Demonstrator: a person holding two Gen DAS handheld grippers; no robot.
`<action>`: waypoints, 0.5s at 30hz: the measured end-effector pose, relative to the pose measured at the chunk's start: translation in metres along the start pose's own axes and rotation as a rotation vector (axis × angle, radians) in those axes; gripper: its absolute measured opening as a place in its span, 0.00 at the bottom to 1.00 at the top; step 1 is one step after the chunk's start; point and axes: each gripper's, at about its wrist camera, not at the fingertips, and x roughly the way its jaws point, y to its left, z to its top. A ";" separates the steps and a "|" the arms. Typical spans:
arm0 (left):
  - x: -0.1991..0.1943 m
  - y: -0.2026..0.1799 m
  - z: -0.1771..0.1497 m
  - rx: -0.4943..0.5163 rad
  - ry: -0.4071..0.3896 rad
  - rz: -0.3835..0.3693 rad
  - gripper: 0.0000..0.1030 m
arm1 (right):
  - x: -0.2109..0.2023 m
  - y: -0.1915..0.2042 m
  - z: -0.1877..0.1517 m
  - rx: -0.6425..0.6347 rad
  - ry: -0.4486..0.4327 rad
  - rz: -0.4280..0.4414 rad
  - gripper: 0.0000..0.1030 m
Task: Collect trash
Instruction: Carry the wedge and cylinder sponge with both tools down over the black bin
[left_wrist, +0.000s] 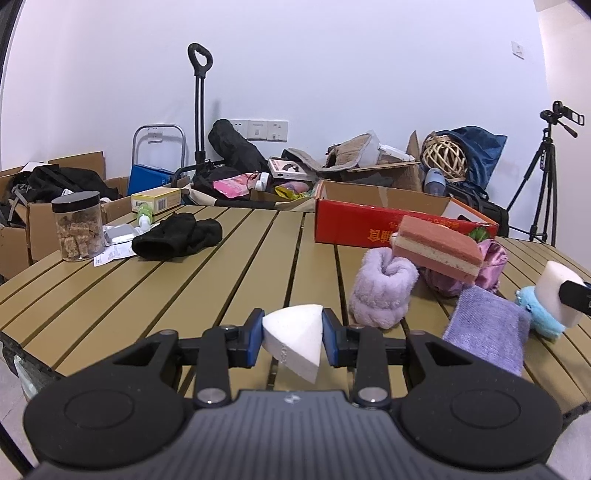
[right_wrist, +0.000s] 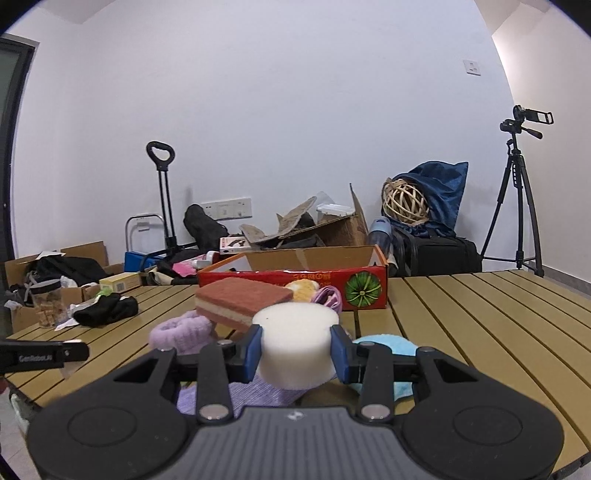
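My left gripper (left_wrist: 292, 338) is shut on a white wedge-shaped foam piece (left_wrist: 293, 339), held just above the near edge of the slatted table (left_wrist: 147, 288). My right gripper (right_wrist: 296, 349) is shut on a round white foam block (right_wrist: 295, 343); in the left wrist view that same round foam block (left_wrist: 556, 295) shows at the far right, with a black fingertip (left_wrist: 574, 295) against it. A red cardboard box (left_wrist: 384, 225) stands open at the back of the table. A pink layered sponge (left_wrist: 437, 251) rests on a heap of cloths in front of it.
A lilac fluffy sock (left_wrist: 380, 291), purple cloth (left_wrist: 487, 332) and blue plush toy (left_wrist: 539, 314) lie at the right. A black cloth (left_wrist: 177, 236), a jar of brown cubes (left_wrist: 77, 229) and papers sit at the far left. Boxes, bags and a tripod (left_wrist: 543, 177) stand behind the table.
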 end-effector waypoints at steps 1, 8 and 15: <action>-0.002 0.000 -0.001 0.002 -0.001 -0.001 0.32 | -0.003 0.002 -0.001 -0.004 0.000 0.005 0.37; -0.023 0.002 -0.009 -0.021 -0.003 -0.019 0.32 | -0.027 0.011 -0.008 -0.029 -0.004 0.027 0.37; -0.043 -0.002 -0.022 -0.014 -0.002 -0.042 0.32 | -0.053 0.014 -0.019 -0.033 -0.005 0.032 0.37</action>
